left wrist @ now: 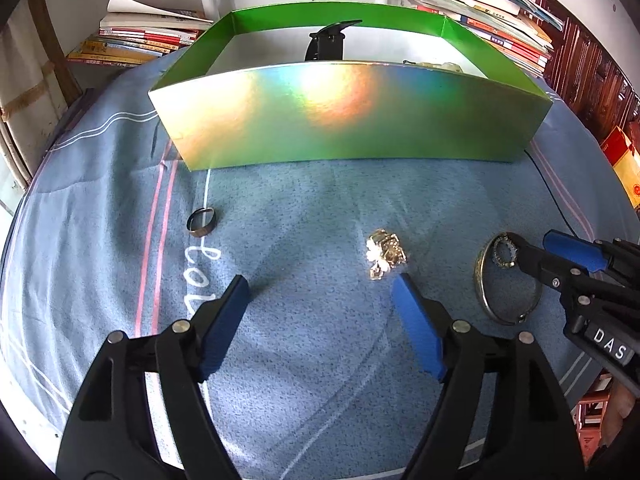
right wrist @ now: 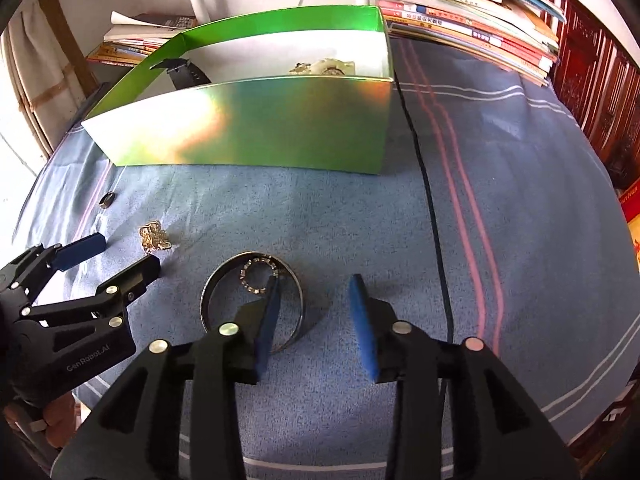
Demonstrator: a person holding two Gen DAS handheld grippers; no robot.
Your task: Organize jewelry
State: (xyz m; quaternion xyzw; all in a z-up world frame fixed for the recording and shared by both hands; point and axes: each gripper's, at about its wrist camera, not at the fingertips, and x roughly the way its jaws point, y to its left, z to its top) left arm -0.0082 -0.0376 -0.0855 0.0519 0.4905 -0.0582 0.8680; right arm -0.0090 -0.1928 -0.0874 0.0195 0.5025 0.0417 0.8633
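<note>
The bangle [right wrist: 252, 304] lies flat on the blue cloth [right wrist: 320, 208], a small beaded ring [right wrist: 258, 276] inside it. The right tongs [right wrist: 316, 284] are open and grip nothing, their left finger over the bangle. The left tongs [left wrist: 322, 284] are open and empty too.

A: What lies behind the box [left wrist: 352, 120] wall?
B: A black strap [left wrist: 326, 42], lower half hidden, and a pale trinket [right wrist: 326, 67], perhaps a brooch; too small to tell.

A blue cloth [left wrist: 320, 200] with pink and white stripes covers the surface. Stacks of books [left wrist: 136, 40] sit at its far left edge, a taller pile of books and magazines [right wrist: 472, 16] at the far right, beside dark carved wooden furniture [right wrist: 600, 60]. A thin black cable [right wrist: 432, 216] runs across the cloth.
</note>
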